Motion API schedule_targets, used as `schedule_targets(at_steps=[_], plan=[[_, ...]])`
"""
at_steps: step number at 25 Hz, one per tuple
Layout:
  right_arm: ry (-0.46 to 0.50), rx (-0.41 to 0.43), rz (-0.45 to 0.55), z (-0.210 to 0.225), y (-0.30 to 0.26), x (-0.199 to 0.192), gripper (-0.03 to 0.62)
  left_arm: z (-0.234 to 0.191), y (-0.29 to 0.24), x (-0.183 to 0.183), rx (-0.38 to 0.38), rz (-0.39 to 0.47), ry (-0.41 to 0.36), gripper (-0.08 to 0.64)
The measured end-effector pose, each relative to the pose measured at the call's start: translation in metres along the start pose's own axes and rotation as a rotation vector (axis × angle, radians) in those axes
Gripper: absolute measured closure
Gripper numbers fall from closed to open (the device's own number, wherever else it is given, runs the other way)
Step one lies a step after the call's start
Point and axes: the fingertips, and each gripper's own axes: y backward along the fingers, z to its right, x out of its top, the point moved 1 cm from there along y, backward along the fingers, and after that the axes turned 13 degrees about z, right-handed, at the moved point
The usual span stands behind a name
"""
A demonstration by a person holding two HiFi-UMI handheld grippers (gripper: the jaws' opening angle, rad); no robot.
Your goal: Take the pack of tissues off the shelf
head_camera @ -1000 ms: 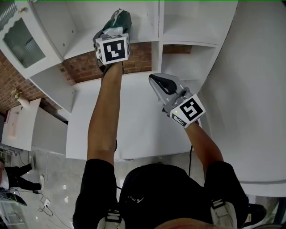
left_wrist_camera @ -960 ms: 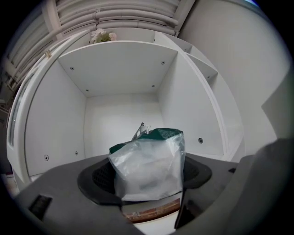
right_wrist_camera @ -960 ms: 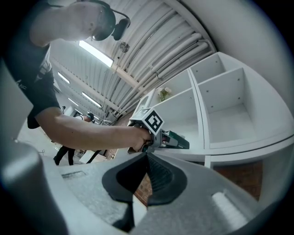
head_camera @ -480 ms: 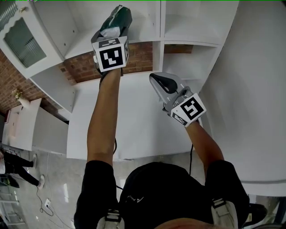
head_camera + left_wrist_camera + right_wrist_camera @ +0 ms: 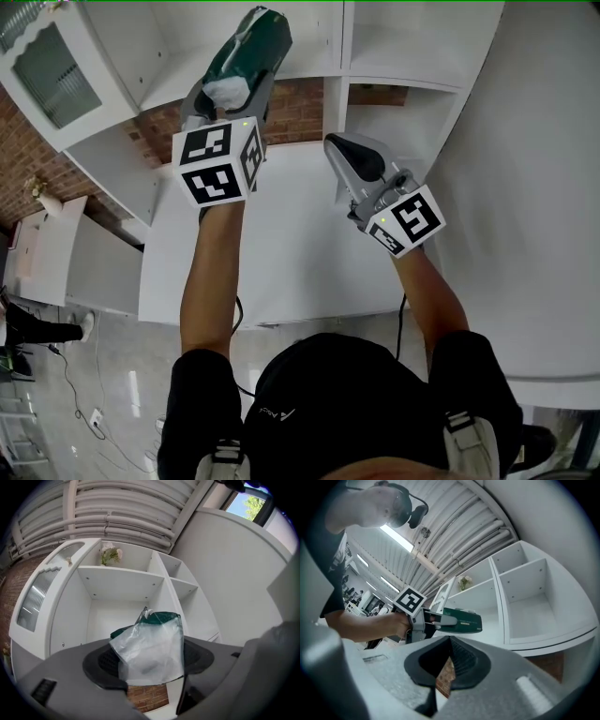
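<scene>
The pack of tissues [image 5: 246, 52] is dark green with a clear plastic end. My left gripper [image 5: 230, 92] is shut on that end and holds the pack out in front of the white shelf unit [image 5: 309, 47], off its boards. The left gripper view shows the pack [image 5: 150, 646] pinched between the two dark pads, with the gripper [image 5: 150, 667] facing the open compartments [image 5: 122, 581]. My right gripper [image 5: 352, 157] hangs lower right over the white counter, jaws together and empty. From the right gripper view [image 5: 449, 660] the pack [image 5: 461, 621] shows side-on in the left gripper [image 5: 440, 619].
The shelf unit has several open compartments and a brick back wall [image 5: 291, 112]. A glass-door cabinet [image 5: 42, 70] stands at the left and a flower vase [image 5: 110, 552] sits on top. A white counter [image 5: 281, 253] lies below and a white wall [image 5: 534, 187] at right. A person's legs [image 5: 37, 328] show far left.
My left gripper has drawn back from the shelf toward me, with the pack coming out in its jaws. The right gripper shifted slightly right and stayed shut.
</scene>
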Motion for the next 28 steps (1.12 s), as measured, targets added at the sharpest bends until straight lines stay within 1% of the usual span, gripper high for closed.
schedule_targets(at_steps=[5, 8, 11, 16, 21, 28], plan=[[-0.023, -0.021, 0.013, -0.008, 0.003, 0.003, 0.591, 0.015, 0.049, 0.002, -0.035, 0.037, 0.046, 0.245], [-0.028, -0.029, 0.023, -0.015, 0.006, 0.004, 0.591, 0.020, 0.077, 0.000, -0.048, 0.065, 0.052, 0.245], [-0.030, -0.042, 0.035, -0.019, 0.011, 0.005, 0.591, 0.019, 0.103, -0.006, -0.034, 0.085, 0.059, 0.245], [-0.040, -0.064, 0.031, -0.027, 0.021, 0.003, 0.591, 0.020, 0.135, -0.023, -0.016, 0.079, 0.076, 0.245], [-0.031, -0.064, 0.012, -0.038, 0.024, -0.004, 0.592, 0.021, 0.152, -0.033, -0.014, 0.071, 0.098, 0.245], [0.018, -0.035, -0.005, -0.048, 0.022, -0.004, 0.592, 0.028, 0.152, -0.034, -0.045, 0.068, 0.106, 0.245]])
